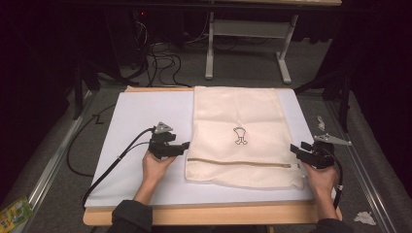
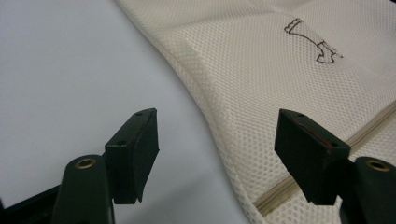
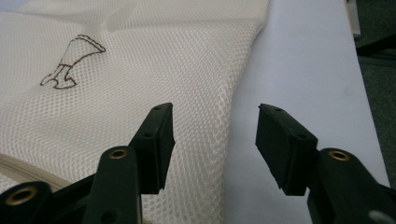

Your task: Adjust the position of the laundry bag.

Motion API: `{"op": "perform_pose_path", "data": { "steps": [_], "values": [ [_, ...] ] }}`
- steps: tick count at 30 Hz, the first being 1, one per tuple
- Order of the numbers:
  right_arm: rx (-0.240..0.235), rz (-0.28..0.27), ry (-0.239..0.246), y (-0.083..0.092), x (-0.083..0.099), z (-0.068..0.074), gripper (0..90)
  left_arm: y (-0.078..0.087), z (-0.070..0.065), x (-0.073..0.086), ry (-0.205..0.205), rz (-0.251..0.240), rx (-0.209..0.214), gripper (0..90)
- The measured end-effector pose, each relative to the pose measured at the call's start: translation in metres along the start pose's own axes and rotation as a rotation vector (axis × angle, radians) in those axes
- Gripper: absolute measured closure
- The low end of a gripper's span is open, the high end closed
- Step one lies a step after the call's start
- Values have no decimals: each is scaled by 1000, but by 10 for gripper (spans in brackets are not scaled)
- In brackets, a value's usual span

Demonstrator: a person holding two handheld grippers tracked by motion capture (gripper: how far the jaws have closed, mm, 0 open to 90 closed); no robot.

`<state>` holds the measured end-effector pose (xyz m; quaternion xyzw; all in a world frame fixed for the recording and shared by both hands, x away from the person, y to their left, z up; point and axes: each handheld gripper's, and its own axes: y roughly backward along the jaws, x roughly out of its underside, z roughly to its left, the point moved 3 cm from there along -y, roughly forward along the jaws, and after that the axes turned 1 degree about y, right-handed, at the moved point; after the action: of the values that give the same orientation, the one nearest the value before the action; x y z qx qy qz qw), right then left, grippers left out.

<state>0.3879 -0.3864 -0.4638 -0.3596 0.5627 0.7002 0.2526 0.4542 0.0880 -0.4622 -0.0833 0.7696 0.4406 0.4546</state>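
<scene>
The cream mesh laundry bag (image 1: 240, 136) lies flat on the white sheet (image 1: 141, 126), sitting right of centre, its far edge up at 12 o'clock near the table's far end and its zipper (image 1: 243, 164) running across the near end at 6 o'clock. A small brown printed mark (image 1: 240, 135) sits mid-bag.

Left gripper (image 1: 182, 145) sits at 9 o'clock of the bag, just beside its left edge, jaws wide and nothing between them. In the left gripper view, that gripper (image 2: 217, 140) straddles the bag's curved edge (image 2: 205, 107): 1 jaw over bare sheet, the other over mesh by the zipper, pads clear of the fabric.

Right gripper (image 1: 297, 149) waits at 3 o'clock, just at the bag's right edge near the zipper end, jaws also wide and empty. In the right gripper view, that gripper (image 3: 215, 140) frames the bag's right edge (image 3: 238, 102), 1 jaw above mesh, 1 above sheet.

Room to move: a broad stretch of open white sheet spreads from 9 o'clock round to 11 o'clock on the left; on the right only a narrow strip of sheet at 3 o'clock before the table edge (image 1: 335, 204). A thin wooden lip shows at 6 o'clock.
</scene>
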Motion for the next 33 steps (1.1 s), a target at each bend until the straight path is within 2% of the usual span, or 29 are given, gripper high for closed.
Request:
{"op": "perform_pose_path", "data": {
  "steps": [3,5,7,8,13,17,22,25,33],
  "values": [
    [5,7,0,-2,-1,0,461,-7,-5,-1,-14,23,1,308],
    [-5,11,-8,-4,-3,1,460,-17,-8,-2,4,36,22,311],
    [-9,16,-12,-5,-4,1,460,-21,-8,-1,8,50,22,310],
    [-15,41,-10,-9,-4,3,457,-25,-9,0,12,57,15,310],
    [-22,82,-33,-16,-5,3,447,-32,-9,2,26,76,17,310],
    [-22,150,-56,-21,-6,5,437,-37,-7,1,48,80,25,316],
    [-23,195,-72,-27,-4,4,438,-44,-8,0,52,91,29,333],
    [-41,201,-76,-28,-3,5,496,-48,-11,-1,47,94,23,361],
    [-49,202,-59,-31,-2,5,695,-56,-12,0,57,105,49,504]
  ]
}}
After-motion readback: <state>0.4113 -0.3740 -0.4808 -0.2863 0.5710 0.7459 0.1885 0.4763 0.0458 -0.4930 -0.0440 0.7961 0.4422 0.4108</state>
